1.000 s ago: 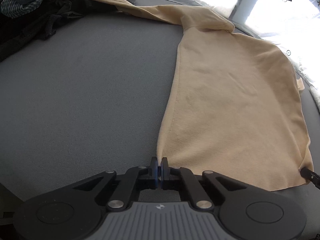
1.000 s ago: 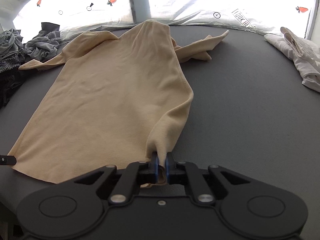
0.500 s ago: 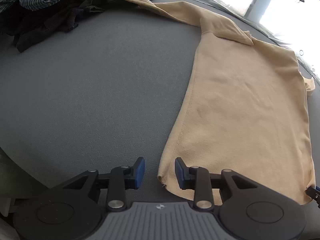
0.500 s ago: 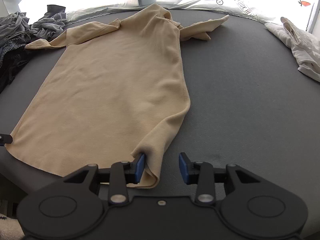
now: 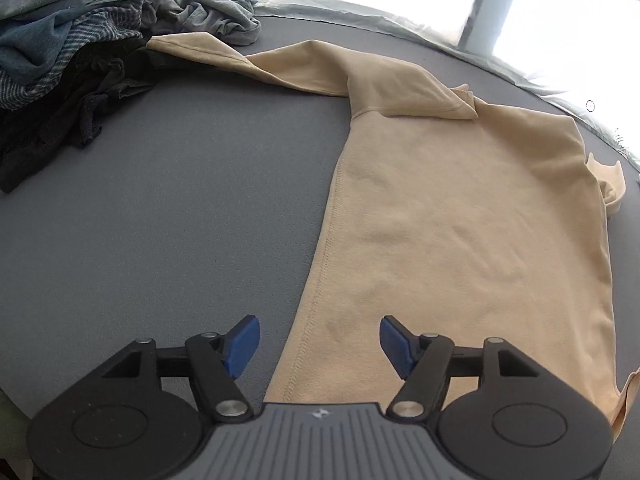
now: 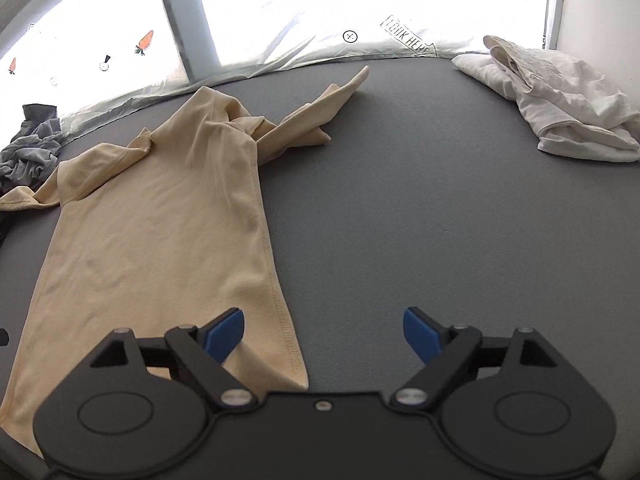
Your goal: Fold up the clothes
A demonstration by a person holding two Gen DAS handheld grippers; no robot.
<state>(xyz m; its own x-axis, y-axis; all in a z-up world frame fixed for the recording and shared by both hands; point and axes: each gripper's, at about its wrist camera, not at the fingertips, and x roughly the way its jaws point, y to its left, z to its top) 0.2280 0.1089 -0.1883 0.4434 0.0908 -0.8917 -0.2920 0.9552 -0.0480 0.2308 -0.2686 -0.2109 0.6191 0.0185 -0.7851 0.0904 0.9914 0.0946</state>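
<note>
A tan long-sleeved shirt (image 5: 460, 220) lies spread flat on the grey table, hem towards me, sleeves stretched out at the far end. It also shows in the right wrist view (image 6: 160, 240). My left gripper (image 5: 320, 344) is open and empty, above the shirt's left side seam near the hem. My right gripper (image 6: 324, 334) is open and empty, above the shirt's right hem corner, its left finger over the cloth and its right finger over bare table.
A heap of dark, grey and striped clothes (image 5: 80, 40) lies at the far left, touching the shirt's left sleeve. A white folded garment (image 6: 560, 100) lies at the far right. A bright curtain with carrot prints (image 6: 320, 8) runs behind the grey table (image 6: 440, 220).
Both grippers were shut on the shirt's hem corners a second ago. They have let go, opened wide and lifted a little forward over the shirt, which now lies flat.
</note>
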